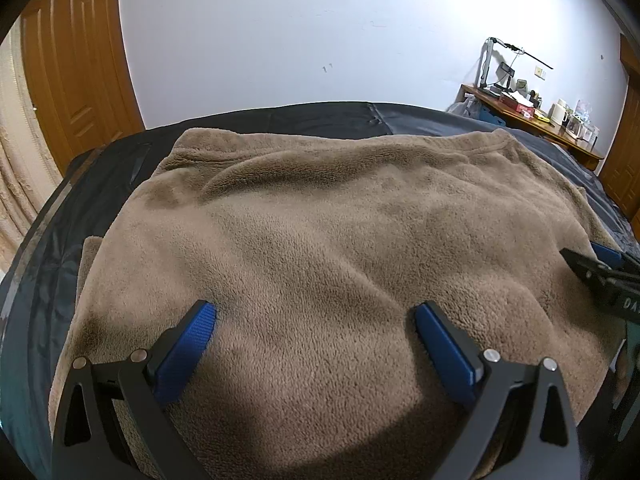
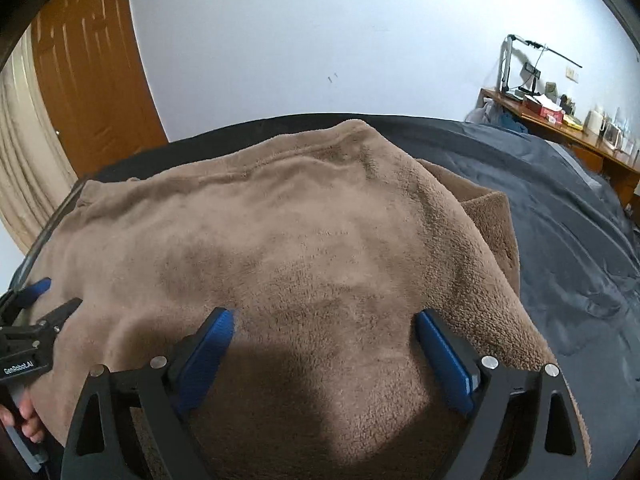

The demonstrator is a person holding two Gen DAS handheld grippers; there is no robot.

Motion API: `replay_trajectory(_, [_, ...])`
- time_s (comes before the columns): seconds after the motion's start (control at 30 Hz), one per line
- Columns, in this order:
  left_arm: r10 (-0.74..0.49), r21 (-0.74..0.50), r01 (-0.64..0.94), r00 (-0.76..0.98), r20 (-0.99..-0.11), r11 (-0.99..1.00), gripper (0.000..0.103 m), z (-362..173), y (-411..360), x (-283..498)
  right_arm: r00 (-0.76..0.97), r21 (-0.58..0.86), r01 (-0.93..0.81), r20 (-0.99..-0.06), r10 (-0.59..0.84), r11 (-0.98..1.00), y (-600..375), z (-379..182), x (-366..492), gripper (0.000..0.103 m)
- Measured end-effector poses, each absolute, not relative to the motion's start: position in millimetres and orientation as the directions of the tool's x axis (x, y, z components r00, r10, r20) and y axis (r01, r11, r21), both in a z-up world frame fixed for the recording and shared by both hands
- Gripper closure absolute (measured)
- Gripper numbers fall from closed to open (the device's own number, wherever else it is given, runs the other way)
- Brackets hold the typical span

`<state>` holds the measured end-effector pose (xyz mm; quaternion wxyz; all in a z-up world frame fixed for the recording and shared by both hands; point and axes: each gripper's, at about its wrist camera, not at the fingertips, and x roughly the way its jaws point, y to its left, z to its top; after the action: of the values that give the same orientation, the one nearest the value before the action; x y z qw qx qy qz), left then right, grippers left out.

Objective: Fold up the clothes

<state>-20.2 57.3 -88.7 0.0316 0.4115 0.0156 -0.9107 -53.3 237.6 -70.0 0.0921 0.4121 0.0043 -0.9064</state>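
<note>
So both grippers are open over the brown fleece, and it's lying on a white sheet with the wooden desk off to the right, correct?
Not quite: the sheet under the brown fleece is dark navy, not white, as the right wrist view shows. The rest holds: the left gripper and the right gripper are both open over the fleece, and the wooden desk stands off to the right.
</note>
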Motion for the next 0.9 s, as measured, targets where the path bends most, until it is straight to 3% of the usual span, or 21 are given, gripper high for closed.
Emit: replay_trajectory(0.9, [-0.056,0.007,0.077,-0.659,-0.75,-0.997,0.002,-88.2,60.8,-22.2,-0.635,0.065,0.176,-0.755,-0.163,-0.982,236.1,-74.0,-55.8,0.005])
